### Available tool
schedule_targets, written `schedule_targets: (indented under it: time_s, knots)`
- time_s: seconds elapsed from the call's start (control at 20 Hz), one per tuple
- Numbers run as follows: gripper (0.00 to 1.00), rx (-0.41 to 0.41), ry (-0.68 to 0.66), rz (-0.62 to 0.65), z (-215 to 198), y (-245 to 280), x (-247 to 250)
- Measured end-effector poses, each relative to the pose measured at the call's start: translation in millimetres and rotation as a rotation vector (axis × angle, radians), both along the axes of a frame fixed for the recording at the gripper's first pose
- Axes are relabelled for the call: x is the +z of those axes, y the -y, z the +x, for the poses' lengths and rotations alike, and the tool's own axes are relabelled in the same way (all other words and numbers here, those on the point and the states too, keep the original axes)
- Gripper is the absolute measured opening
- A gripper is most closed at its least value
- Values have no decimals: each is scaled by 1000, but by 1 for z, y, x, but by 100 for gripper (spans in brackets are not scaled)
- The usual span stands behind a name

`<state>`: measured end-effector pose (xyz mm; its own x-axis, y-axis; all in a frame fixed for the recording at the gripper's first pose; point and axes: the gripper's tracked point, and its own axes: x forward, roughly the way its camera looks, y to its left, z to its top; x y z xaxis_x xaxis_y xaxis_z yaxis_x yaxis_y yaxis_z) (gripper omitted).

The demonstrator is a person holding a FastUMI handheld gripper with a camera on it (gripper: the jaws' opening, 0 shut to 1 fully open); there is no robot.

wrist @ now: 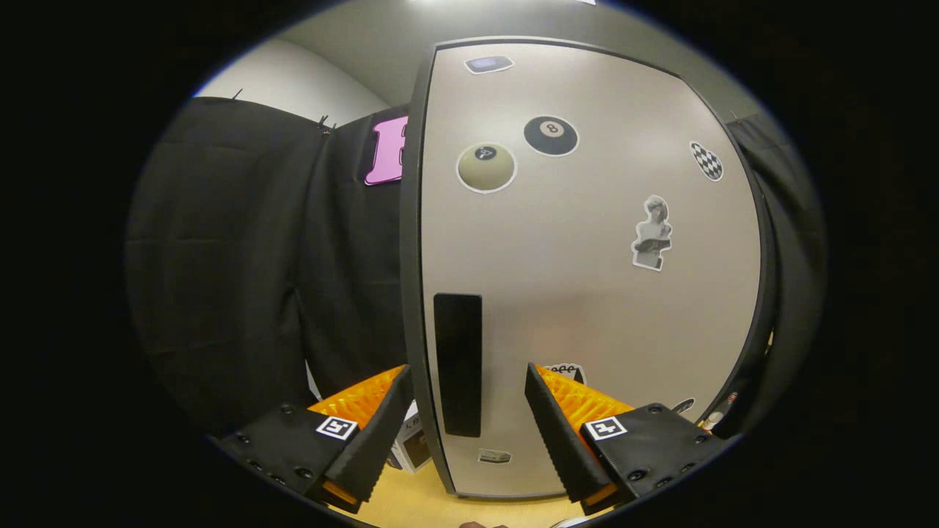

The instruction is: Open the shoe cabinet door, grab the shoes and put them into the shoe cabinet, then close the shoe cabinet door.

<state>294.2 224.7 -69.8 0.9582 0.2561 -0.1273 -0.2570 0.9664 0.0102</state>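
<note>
The shoe cabinet door (587, 293) is a pale grey panel in a dark frame, shut and standing upright just ahead of me. Several stickers dot it. A black vertical handle (458, 363) sits near the door's left edge, low down. My gripper (466, 381) is open, its two fingers set wide apart on either side of the handle and the door's left edge. The left finger (374, 425) lies outside the door's edge and the right finger (557, 433) is in front of the panel. Nothing is pressed between them.
Black cloth (257, 279) hangs to the left of the cabinet and again at its right side. A small white box (412, 444) rests on the wooden floor (418, 502) beside the cabinet's lower left corner, behind my left finger.
</note>
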Motion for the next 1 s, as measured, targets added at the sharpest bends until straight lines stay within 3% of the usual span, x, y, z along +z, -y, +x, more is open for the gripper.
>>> schedule_targets:
  time_s: [0.35, 0.55, 0.6, 0.75, 1.0]
  knots:
    - [95, -54, -13, -6, 17, -5, -6]
    - [55, -38, -30, 15, 16, -15, -8]
    - [38, -46, -26, 8, 16, -15, -7]
    - [34, -60, -11, -28, 16, -14, -7]
    - [15, -55, -19, -25, 16, -15, -10]
